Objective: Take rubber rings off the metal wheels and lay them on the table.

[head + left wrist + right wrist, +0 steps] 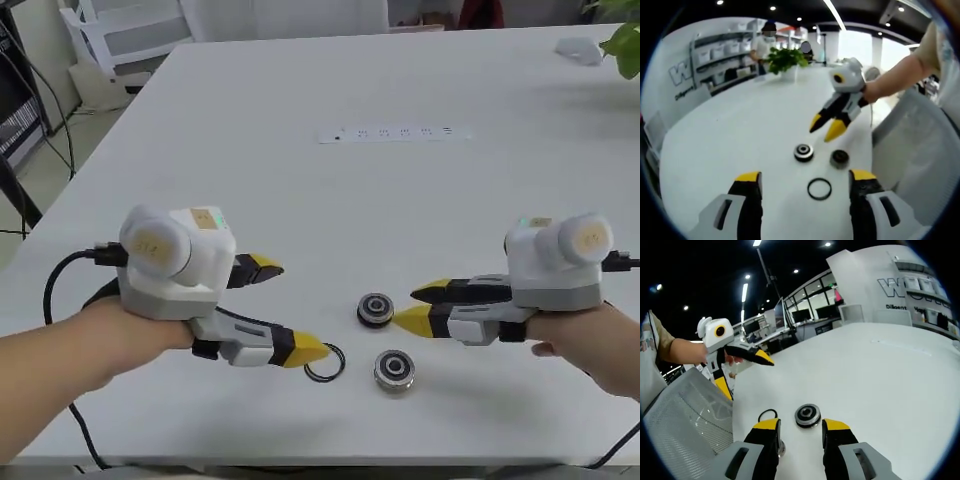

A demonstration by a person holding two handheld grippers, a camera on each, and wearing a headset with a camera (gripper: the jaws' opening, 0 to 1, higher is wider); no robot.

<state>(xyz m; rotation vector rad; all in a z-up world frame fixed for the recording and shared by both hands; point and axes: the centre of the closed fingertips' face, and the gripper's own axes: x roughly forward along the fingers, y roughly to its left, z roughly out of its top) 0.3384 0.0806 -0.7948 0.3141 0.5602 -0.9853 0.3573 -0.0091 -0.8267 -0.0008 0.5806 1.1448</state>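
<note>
Bright, even light from ceiling lamps (832, 12) falls on the white table (300, 200); soft, pale shadows lie near its front edge. Both gripper views bend strongly toward their edges, and distant shelves (715, 55) look blurred.

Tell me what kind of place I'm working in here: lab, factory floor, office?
Probably an open-plan lab or office workspace rather than a factory floor: a big white table, wall shelves of storage bins, desks with monitors and a potted plant.
</note>
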